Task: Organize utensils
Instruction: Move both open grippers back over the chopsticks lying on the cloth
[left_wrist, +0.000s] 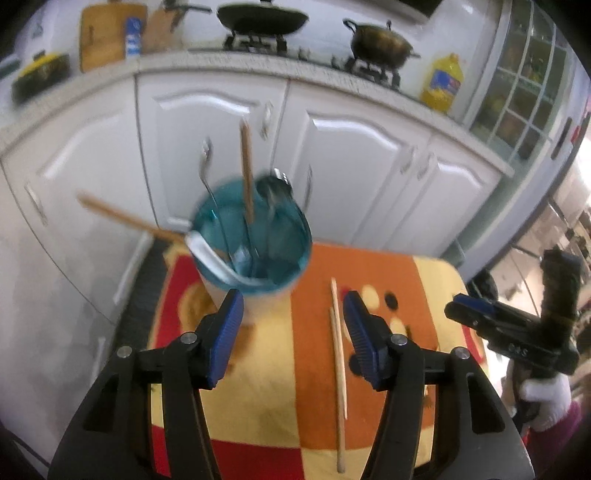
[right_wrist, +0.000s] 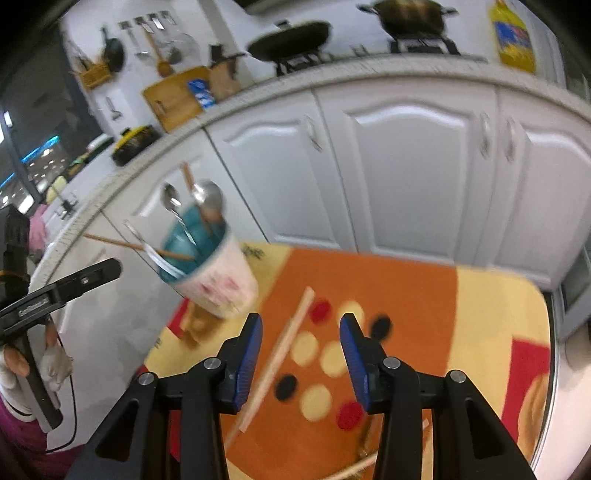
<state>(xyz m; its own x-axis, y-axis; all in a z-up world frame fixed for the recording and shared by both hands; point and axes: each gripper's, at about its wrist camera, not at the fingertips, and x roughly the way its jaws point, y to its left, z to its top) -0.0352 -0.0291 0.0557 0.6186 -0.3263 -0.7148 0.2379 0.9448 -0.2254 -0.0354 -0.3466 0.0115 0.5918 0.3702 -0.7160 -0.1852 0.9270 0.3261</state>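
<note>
A white cup (left_wrist: 255, 251) with a teal inside stands at the far left of the table's orange, yellow and red cloth (left_wrist: 317, 266). It holds metal spoons, a white spoon and brown chopsticks. Two pale chopsticks (left_wrist: 338, 332) lie loose on the cloth to the right of the cup. My left gripper (left_wrist: 293, 299) hovers open just in front of the cup, with nothing between its blue pads. My right gripper (right_wrist: 300, 319) is open above the loose chopsticks (right_wrist: 284, 347), which are not gripped; the cup (right_wrist: 218, 280) is to its left. Another stick (right_wrist: 354, 469) lies near the bottom edge.
White cabinet doors (left_wrist: 369, 177) stand close behind the table. The counter above carries a wok (left_wrist: 262, 18), a pot (left_wrist: 380, 42), a yellow oil bottle (left_wrist: 443, 83) and cutting boards (left_wrist: 107, 33). The table's right edge (right_wrist: 550, 332) drops off beside the cloth.
</note>
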